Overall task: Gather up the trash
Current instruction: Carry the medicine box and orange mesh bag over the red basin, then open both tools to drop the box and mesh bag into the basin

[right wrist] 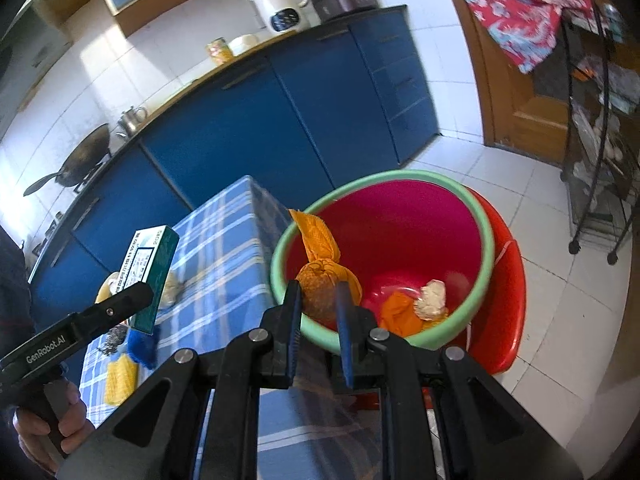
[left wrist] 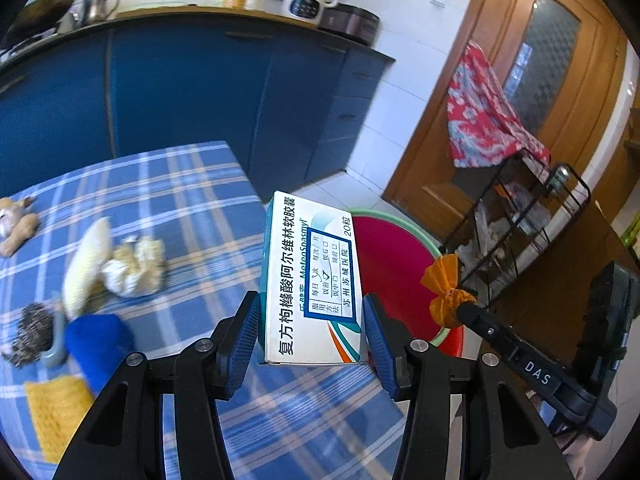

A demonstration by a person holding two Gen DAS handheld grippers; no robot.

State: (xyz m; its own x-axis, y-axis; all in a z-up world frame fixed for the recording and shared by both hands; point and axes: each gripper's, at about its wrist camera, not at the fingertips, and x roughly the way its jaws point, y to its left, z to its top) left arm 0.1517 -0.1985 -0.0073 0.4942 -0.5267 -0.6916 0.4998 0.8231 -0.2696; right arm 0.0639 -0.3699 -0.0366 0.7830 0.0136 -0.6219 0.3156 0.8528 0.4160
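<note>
My left gripper (left wrist: pixel 311 312) is shut on a white and teal medicine box (left wrist: pixel 310 280), held upright over the table's right edge; the same box (right wrist: pixel 154 268) shows at the left of the right wrist view. My right gripper (right wrist: pixel 319 292) is shut on an orange net bundle (right wrist: pixel 320 280) with a knotted tail, held over the near rim of a pink bin with a green rim (right wrist: pixel 384 236). That bundle (left wrist: pixel 446 292) also appears right of the box. An orange scrap (right wrist: pixel 400 312) and a crumpled beige wad (right wrist: pixel 432 298) lie in the bin's bottom.
On the blue plaid tablecloth (left wrist: pixel 180 200) lie crumpled paper (left wrist: pixel 134 266), a pale cob-like piece (left wrist: pixel 86 268), a blue object (left wrist: pixel 98 344), a yellow cloth (left wrist: pixel 56 408), a steel scourer (left wrist: pixel 34 332) and ginger (left wrist: pixel 16 224). A red stool (right wrist: pixel 504 292) bears the bin. A wire rack (right wrist: pixel 600 160) stands right.
</note>
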